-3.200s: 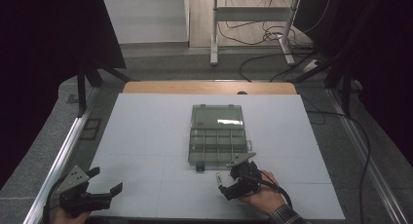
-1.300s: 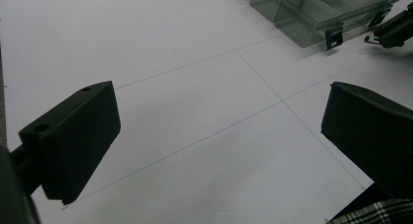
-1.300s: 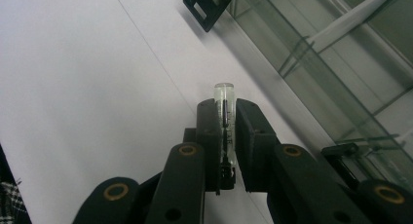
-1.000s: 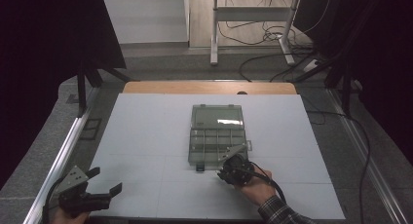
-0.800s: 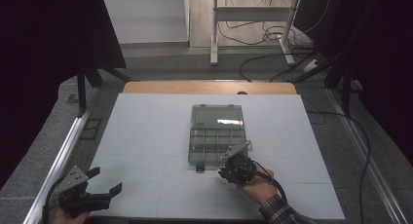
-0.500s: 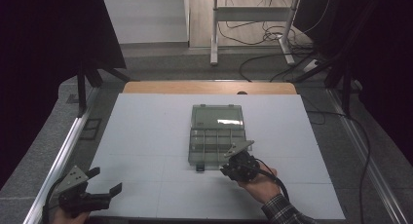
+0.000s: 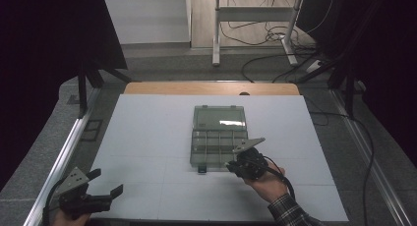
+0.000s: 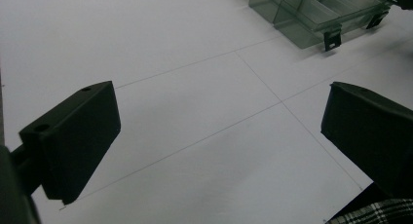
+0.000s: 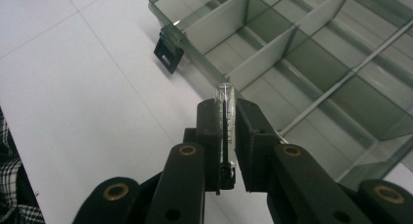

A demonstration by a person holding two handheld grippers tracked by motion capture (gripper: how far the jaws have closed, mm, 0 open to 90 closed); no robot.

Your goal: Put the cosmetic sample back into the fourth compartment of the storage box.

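A clear grey compartment box lies open in the middle of the white table, its lid folded back. My right gripper hovers at the box's near right corner and is shut on a small clear glass vial, which stands upright between the jaws just over the box's front wall. Empty compartments lie beyond it. My left gripper rests at the table's near left corner, open, with nothing between its jaws. The box shows far off in the left gripper view.
A black latch hangs from the box's front edge. A metal rail runs along the table's left side. Cables and a stand's legs lie on the floor beyond the far edge.
My right gripper has moved up from the table in front of the box to its near right corner, carrying the vial. The left gripper has stayed put.
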